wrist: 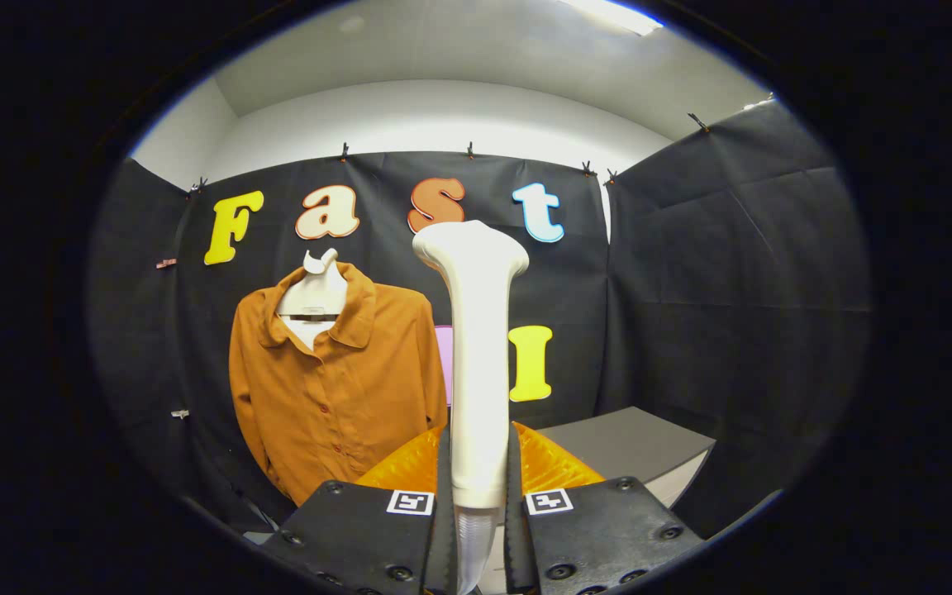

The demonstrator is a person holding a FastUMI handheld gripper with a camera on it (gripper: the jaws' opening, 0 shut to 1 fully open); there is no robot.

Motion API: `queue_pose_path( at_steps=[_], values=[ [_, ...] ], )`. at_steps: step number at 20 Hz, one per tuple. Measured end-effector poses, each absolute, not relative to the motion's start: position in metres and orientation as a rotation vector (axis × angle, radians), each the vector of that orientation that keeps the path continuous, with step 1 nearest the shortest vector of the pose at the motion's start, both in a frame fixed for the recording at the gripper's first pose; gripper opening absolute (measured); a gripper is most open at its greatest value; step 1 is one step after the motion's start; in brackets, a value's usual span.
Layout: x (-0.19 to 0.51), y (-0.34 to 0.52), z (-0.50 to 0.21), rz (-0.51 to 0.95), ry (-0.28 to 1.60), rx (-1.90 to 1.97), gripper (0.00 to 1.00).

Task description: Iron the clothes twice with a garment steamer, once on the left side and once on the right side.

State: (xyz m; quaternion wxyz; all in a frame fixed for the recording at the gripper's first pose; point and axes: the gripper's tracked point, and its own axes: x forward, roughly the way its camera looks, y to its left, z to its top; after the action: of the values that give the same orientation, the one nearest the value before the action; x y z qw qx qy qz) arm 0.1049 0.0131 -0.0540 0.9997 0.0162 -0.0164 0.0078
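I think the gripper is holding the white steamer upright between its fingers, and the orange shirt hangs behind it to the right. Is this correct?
Not quite. The gripper does hold the white steamer upright between its fingers, both pressing on the handle, but the orange shirt hangs beyond it to the left, not the right. The gripper view shows this.

A single fisheye camera rides on the gripper (476, 487) and looks forward along its two fingers, which close on the upright white garment steamer (476, 364) rising very near the lens. The view faces the booth's black cloth wall (691, 314) head-on, with the orange shirt (335, 380) hanging farther off, beyond the fingers. A grey table (625, 446) lies low ahead
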Motion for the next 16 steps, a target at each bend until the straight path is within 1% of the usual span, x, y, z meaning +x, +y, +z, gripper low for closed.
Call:
queue_pose_path(
  at_steps=[7,16],
  values=[
    [0.147,0.079,-0.084,0.057,-0.014,0.004,0.26],
    [0.2,0.128,-0.134,0.067,0.027,-0.025,0.26]
  ],
)
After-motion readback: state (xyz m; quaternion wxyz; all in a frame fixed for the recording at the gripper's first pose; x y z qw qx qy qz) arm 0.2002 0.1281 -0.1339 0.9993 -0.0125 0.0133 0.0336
